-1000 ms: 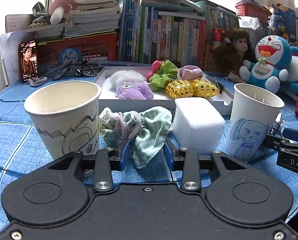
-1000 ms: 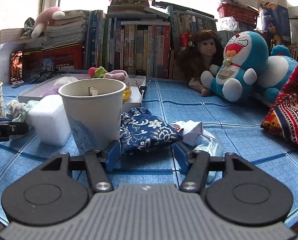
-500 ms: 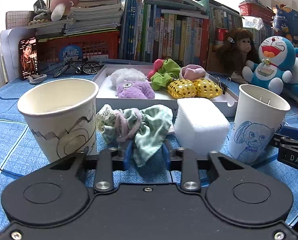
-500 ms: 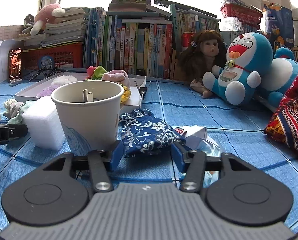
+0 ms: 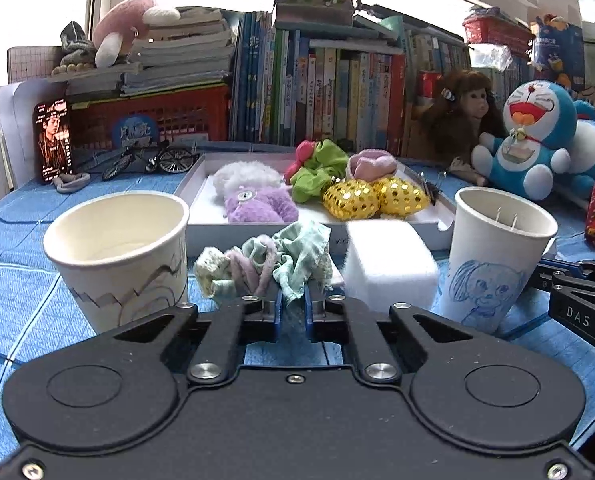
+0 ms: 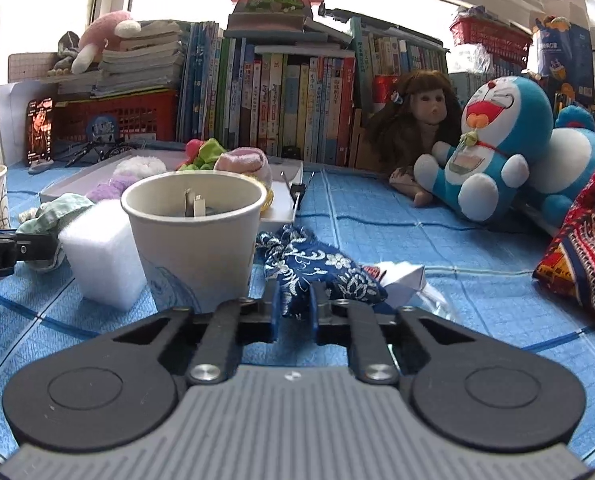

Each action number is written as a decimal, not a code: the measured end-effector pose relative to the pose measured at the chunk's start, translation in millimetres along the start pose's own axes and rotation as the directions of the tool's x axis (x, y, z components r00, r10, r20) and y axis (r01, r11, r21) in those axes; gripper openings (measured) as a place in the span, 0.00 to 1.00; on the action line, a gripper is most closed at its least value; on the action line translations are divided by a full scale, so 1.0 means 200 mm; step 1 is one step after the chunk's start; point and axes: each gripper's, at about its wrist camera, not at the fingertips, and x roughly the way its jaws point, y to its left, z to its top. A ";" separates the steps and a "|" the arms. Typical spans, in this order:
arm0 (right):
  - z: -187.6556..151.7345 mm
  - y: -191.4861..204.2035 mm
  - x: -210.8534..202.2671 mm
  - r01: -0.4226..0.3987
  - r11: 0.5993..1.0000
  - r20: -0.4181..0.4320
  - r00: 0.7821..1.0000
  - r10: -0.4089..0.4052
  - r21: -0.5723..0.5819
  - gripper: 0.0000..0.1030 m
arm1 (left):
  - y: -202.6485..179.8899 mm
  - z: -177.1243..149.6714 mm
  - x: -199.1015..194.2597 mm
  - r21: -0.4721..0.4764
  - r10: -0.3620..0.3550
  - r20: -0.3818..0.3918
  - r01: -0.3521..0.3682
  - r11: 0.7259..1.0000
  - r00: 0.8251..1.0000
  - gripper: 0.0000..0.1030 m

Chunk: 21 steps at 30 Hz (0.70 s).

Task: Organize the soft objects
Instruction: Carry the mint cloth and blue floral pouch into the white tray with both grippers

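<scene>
1. Left gripper [image 5: 293, 312]: blue-padded jaws nearly closed, pinching the near fold of a pale green cloth bundle [image 5: 285, 260] with pink and cream scrunchie loops.
2. Bundle resting on the blue tablecloth [image 5: 13, 292], between a paper cup with a grey line drawing [image 5: 117, 256] on its left and a white foam block [image 5: 389, 264] on its right; just in front of the white tray [image 5: 195, 184].
3. Tray holding a white fluffy piece [image 5: 245, 176], a purple fluffy piece [image 5: 261, 206], a green scrunchie [image 5: 317, 168], a pink one [image 5: 371, 164] and two gold spotted pieces [image 5: 377, 198].
4. Right gripper [image 6: 293, 312]: jaws drawn close together, clamped on the near edge of a navy floral cloth [image 6: 317, 268] lying on the tablecloth.
5. Floral cloth just right of a paper cup with a blue drawing [image 6: 195, 236], touching or nearly touching its base; crumpled white paper [image 6: 405, 276] at its right.
6. Legible writing: "DAS" on the black body of the other gripper at the right edge of the left wrist view; "bot.AI" on the black body at the left edge of the right wrist view.
7. Blue puppy sketch on the right-hand cup in the left wrist view.
8. At the back, a row of books [image 6: 281, 108] with spines too small to read, a doll [image 6: 417, 124] and a Doraemon plush [image 6: 493, 140].
</scene>
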 end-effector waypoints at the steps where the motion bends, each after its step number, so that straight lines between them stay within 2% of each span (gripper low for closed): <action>1: 0.01 0.00 -0.01 0.001 1.000 0.007 1.000 -0.001 0.003 0.15 | 0.00 0.01 -0.01 0.000 -0.004 0.006 0.004 1.000 1.000 0.09; 13: 0.14 -0.06 -0.09 0.047 0.997 0.116 0.992 -0.054 0.063 0.13 | 0.02 0.17 -0.10 -0.019 -0.049 0.068 0.050 0.999 0.996 0.08; 21: 0.27 -0.10 -0.14 0.045 0.996 0.183 0.981 -0.060 0.081 0.11 | 0.07 0.37 -0.16 -0.036 -0.084 0.121 0.089 0.995 0.989 0.08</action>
